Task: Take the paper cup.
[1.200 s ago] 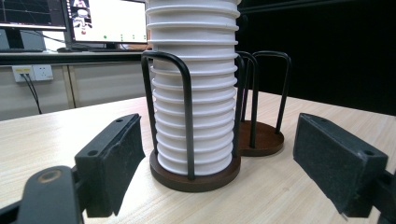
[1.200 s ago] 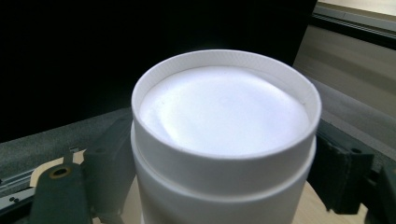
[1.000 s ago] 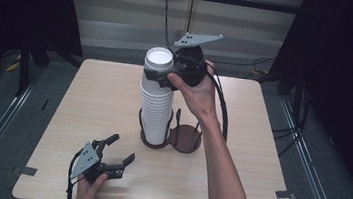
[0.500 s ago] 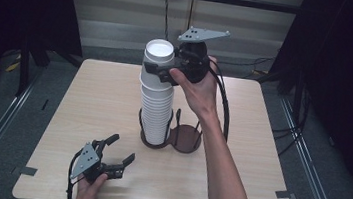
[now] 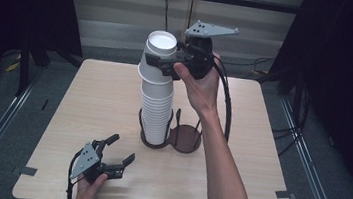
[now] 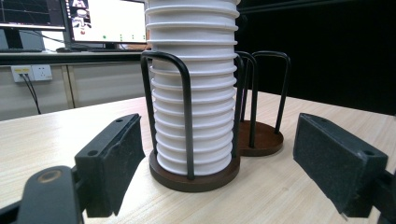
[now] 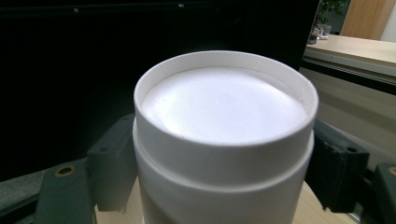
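A tall stack of upturned white paper cups (image 5: 155, 112) stands in the left ring of a dark two-ring wire rack (image 5: 188, 137) at mid-table. My right gripper (image 5: 164, 63) is shut on the top cup (image 5: 160, 45), which is lifted and slightly tilted above the stack. In the right gripper view that cup (image 7: 224, 107) sits between both pads (image 7: 112, 163). My left gripper (image 5: 122, 147) rests open at the table's front left, with nothing between its fingers. In the left gripper view it (image 6: 224, 140) faces the stack (image 6: 194, 70) and rack (image 6: 187, 107) from close by.
The rack's right ring (image 6: 261, 140) holds no cups. The wooden table (image 5: 260, 139) has bare surface around the rack. A cable trails from the right gripper along the person's forearm (image 5: 219, 149). Dark curtains flank the table.
The right gripper has raised the top cup a little higher off the stack. The left gripper has stayed where it was.
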### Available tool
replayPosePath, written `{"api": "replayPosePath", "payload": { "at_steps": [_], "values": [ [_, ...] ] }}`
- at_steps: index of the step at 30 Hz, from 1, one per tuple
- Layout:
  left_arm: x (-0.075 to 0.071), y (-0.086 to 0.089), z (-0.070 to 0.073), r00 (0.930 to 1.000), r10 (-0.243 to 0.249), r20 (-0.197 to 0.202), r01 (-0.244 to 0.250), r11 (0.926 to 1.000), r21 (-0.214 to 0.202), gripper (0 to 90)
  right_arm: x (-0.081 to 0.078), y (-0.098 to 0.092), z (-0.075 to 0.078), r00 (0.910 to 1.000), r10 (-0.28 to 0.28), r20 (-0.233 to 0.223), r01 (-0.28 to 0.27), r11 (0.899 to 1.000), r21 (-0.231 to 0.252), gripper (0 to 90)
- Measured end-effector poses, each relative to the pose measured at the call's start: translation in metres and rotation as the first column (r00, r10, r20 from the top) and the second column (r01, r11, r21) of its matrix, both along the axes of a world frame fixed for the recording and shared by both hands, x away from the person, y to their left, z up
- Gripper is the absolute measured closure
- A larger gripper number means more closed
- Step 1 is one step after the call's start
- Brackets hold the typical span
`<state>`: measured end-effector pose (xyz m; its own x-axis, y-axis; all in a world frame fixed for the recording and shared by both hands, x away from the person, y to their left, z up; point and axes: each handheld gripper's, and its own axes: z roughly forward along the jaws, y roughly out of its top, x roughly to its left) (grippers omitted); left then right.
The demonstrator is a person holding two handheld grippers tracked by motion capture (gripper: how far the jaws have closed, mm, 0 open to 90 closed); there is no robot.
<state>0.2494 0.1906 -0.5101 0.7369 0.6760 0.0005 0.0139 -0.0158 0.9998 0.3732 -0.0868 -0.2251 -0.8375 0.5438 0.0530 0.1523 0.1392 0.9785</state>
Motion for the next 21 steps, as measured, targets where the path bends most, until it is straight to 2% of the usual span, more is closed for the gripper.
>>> {"api": "replayPosePath", "payload": {
  "at_steps": [12, 21],
  "values": [
    [0.0, 0.0, 0.0, 1.0, 0.0, 0.0, 0.0, 1.0, 0.0, 16.0, -0.004, -0.007, 0.008, 0.9993, -0.017, 0.035, 0.015, 0.999, 0.04, 21.2],
    [0.0, 0.0, 0.0, 1.0, 0.0, 0.0, 0.0, 1.0, 0.0, 16.0, -0.008, -0.015, 0.013, 0.9983, -0.023, 0.053, 0.018, 0.996, 0.091, 21.2]
  ]
}}
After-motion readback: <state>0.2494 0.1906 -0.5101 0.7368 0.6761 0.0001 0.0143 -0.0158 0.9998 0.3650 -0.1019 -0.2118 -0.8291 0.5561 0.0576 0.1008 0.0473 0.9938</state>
